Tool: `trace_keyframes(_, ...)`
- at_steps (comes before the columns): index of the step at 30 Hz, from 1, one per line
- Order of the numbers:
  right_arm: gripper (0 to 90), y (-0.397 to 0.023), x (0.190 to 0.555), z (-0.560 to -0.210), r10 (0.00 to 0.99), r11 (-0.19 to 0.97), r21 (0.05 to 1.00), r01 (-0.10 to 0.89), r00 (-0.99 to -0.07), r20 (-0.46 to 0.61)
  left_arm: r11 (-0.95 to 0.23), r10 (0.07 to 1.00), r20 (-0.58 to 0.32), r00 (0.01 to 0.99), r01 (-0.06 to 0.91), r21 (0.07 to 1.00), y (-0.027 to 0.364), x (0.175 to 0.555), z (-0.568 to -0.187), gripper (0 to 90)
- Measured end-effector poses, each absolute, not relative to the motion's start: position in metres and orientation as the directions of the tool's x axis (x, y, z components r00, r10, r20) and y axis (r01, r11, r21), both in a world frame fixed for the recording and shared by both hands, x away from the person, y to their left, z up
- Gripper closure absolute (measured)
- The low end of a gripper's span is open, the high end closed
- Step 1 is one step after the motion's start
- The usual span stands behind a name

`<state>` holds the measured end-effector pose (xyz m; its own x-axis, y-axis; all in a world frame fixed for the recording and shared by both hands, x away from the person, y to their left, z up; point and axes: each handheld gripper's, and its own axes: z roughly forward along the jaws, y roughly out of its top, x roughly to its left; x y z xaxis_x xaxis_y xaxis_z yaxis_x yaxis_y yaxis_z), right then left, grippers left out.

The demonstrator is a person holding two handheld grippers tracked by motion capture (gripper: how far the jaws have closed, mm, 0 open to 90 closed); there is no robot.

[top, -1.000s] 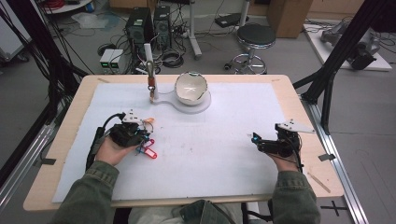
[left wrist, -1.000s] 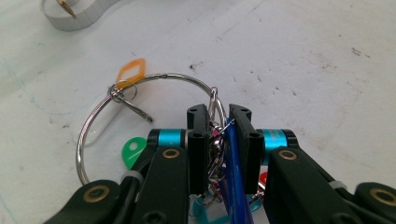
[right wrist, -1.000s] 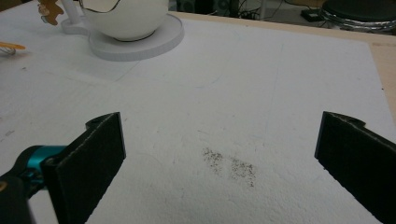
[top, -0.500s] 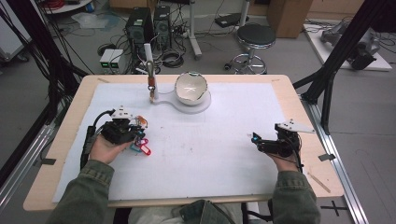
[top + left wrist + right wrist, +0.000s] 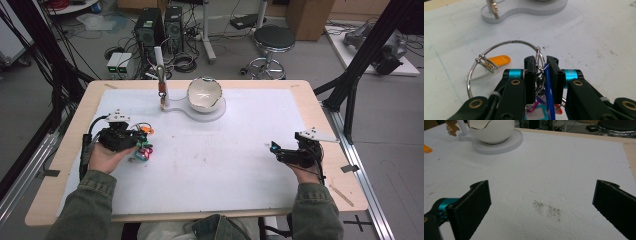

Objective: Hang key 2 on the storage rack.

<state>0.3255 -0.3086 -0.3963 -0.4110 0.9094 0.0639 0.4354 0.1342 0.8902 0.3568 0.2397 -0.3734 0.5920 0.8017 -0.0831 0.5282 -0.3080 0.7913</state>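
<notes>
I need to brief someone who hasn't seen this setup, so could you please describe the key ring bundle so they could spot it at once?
Start at the white sheet on the table and go to its left side, where the left gripper is shut. Pinched between its jaws is the key ring bundle: one big wire ring with an orange tag and blue and pink loops, the sheet's colourful clutter.

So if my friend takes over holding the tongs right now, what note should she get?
Left tongs: shut on the key ring, a big metal ring with an orange tag and coloured tags, lifted a little at the left of the white mat.
Right tongs: open, holding nothing, low over the mat at the right.
White egg-shaped bowl sits on its stand at the back, with a small post beside it.
Done: the ring is gripped.
Left: probably carry it to the stand; whether it goes on the post or in the bowl is a guess.
</notes>
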Motion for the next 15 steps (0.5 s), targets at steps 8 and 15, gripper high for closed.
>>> trace_keyframes(8, 0.7, -0.308, 0.325, -0.397, 0.912, 0.138, 0.887, 0.441, -0.407, 0.06, -0.278, 0.816, -0.094, 0.57, 0.529, 0.802, 0.247, 0.358, -0.37, 78.1)
trace_keyframes(15, 0.7, -0.308, 0.325, -0.397, 0.911, 0.139, 0.887, 0.441, -0.408, 0.06, -0.262, 0.821, -0.105, 0.561, 0.534, 0.804, 0.252, 0.363, -0.363, 78.0)
